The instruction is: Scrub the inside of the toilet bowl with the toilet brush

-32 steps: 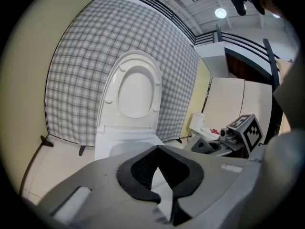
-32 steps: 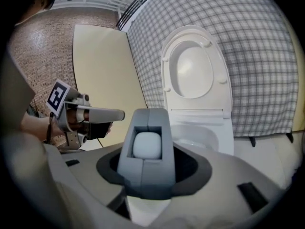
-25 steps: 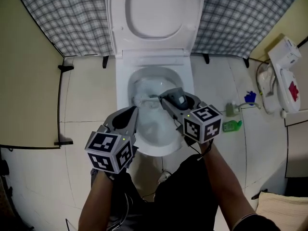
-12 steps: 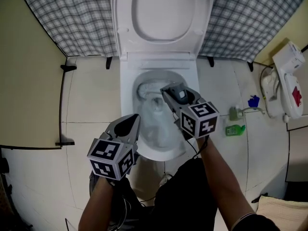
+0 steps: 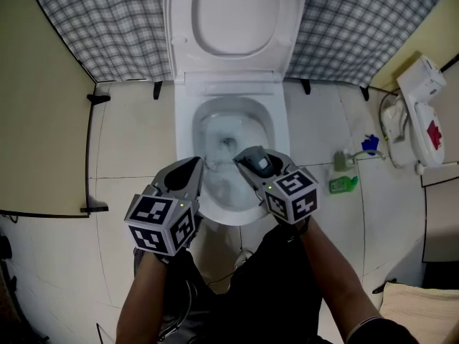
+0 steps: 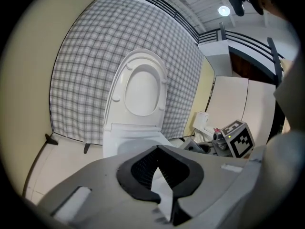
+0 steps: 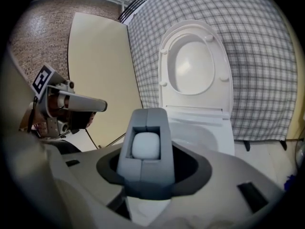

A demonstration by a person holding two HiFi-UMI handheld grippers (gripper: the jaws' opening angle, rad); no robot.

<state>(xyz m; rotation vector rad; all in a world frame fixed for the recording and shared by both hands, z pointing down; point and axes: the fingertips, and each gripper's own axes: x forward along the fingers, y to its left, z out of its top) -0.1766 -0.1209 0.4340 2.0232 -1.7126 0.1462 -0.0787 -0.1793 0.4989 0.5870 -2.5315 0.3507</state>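
Observation:
The white toilet bowl stands below me with its lid raised. My right gripper hovers over the bowl's near half, shut on the grey handle of the toilet brush. In the right gripper view the handle fills the gap between the jaws. The brush's lower end reaches down into the bowl and is hard to make out. My left gripper hangs by the bowl's near left rim, shut and with nothing in it; the left gripper view shows only its jaws against the toilet.
A checked cloth hangs behind the toilet, with a beige panel to the left. On the tiled floor at the right are a green bottle, a small blue item and a white appliance.
My right gripper has drawn back with the brush from the bowl's middle to its near half, and slightly lower. The left gripper has stayed by the near left rim.

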